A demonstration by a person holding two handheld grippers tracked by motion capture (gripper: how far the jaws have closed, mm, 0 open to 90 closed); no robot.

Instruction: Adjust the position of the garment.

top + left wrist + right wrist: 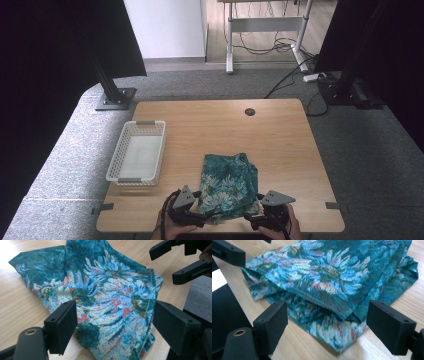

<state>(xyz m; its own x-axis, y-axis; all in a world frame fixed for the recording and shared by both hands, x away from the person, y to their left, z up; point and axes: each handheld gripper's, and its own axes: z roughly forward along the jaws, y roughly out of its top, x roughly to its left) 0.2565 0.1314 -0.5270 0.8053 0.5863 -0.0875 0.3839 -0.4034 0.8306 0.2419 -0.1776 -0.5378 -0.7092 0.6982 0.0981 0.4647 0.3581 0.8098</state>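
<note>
At lower left of the high view the left gripper (202,216) waits, jaws apart. The floral cloth (230,185) lies rumpled at lower centre of the table (280,135); soft and light, best pinched by its hemmed near corners. The right gripper (252,218) also gapes.

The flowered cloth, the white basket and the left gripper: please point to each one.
flowered cloth (229,185), high view, middle of its top layer.
white basket (115,162), high view, its left wall.
left gripper (113,322), left gripper view, midway between its fingertips.
</note>
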